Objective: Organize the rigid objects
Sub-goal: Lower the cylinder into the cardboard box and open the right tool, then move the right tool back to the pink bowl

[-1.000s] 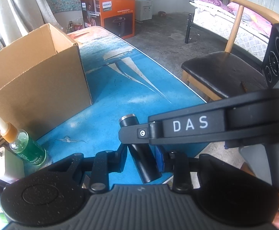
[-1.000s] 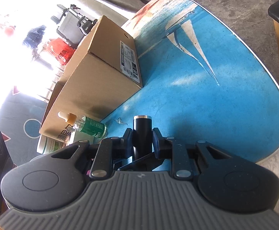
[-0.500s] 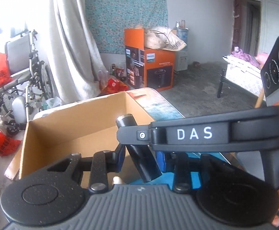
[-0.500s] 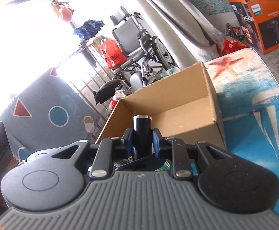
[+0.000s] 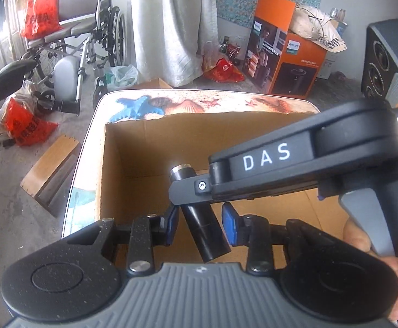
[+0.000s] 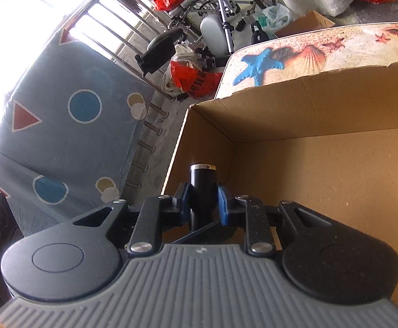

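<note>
A black cylinder with a silver rim [image 6: 203, 188] hangs over the open cardboard box [image 6: 308, 114], and my right gripper [image 6: 203, 202] is shut on it with both blue pads pressing its sides. In the left wrist view the same cylinder [image 5: 204, 229] slants between the pads of my left gripper [image 5: 201, 225], with a small gap showing on each side, so that gripper stands open. The right gripper's finger marked DAS [image 5: 264, 161] crosses in from the right and clamps the cylinder near its top. Bare brown floor shows inside the box [image 5: 199, 136].
The box stands on a beach-print table [image 5: 193, 101]. A hand [image 5: 362, 240] holds the right tool. Beyond the table are a wheelchair [image 5: 84, 35], a curtain [image 5: 168, 27], an orange carton [image 5: 286, 54], red bags [image 5: 24, 128] and a wooden board [image 5: 51, 169].
Both grippers rose and swung left with the cylinder, from above the blue tabletop to over the open box. The left pads now stand slightly off the cylinder.
</note>
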The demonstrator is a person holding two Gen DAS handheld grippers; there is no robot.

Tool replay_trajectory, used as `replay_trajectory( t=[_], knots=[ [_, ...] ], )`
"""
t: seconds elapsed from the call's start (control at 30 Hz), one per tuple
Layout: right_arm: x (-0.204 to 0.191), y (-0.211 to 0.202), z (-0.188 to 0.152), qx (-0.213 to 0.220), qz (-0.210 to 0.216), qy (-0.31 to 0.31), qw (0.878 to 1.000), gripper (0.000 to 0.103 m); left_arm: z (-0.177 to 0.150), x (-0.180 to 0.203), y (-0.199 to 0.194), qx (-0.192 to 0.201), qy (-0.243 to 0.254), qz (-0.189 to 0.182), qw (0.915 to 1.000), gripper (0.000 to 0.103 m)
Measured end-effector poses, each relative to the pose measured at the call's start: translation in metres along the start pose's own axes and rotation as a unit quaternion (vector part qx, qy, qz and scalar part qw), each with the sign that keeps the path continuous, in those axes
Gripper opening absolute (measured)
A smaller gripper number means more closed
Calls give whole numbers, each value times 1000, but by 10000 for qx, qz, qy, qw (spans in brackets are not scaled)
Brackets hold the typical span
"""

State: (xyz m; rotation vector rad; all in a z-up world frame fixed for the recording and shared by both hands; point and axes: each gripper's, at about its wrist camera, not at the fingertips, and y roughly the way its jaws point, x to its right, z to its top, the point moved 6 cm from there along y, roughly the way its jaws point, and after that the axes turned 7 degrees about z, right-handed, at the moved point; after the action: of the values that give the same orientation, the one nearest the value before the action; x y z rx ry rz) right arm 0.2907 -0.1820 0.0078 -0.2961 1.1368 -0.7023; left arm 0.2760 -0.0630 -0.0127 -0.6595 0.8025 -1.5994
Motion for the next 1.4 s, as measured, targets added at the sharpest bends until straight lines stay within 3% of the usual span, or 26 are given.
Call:
replay_trajectory(
  t=[0.13,0.3,0.47,0.6,0.8,1.0,1.1,1.27,1.4],
  knots=[
    [23,43,14,-490,-175,329,9981,21,-4,-5,17,-159,40,132,9998,44],
    [62,84,16,-898,-501,519,9933,21,-9,-10,22,-245,5,196,9995,47],
    [74,110,28,-915,-730,533,9917,22,-8,-9,17,-210,14,166,9996,48],
    [76,112,36,-826,-617,651,9925,25,-7,-6,3,-19,48,151,9999,52],
    [61,59,39,-400,-402,572,9968,31,-7,0,-36,403,2,-108,9991,65],
    [39,-42,19,200,-272,185,9993,34,-15,2,-93,927,-156,-552,9940,85],
    [26,-102,-9,570,-229,-135,9980,39,-27,4,-121,1178,-221,-650,9907,94],
    [8,-192,-77,1233,-200,-741,9894,44,-61,11,-150,1324,-210,-1081,9851,95],
    [9,-233,-140,1665,-50,-900,9819,46,-99,16,-156,1345,-334,-1437,9799,98]
  ],
)
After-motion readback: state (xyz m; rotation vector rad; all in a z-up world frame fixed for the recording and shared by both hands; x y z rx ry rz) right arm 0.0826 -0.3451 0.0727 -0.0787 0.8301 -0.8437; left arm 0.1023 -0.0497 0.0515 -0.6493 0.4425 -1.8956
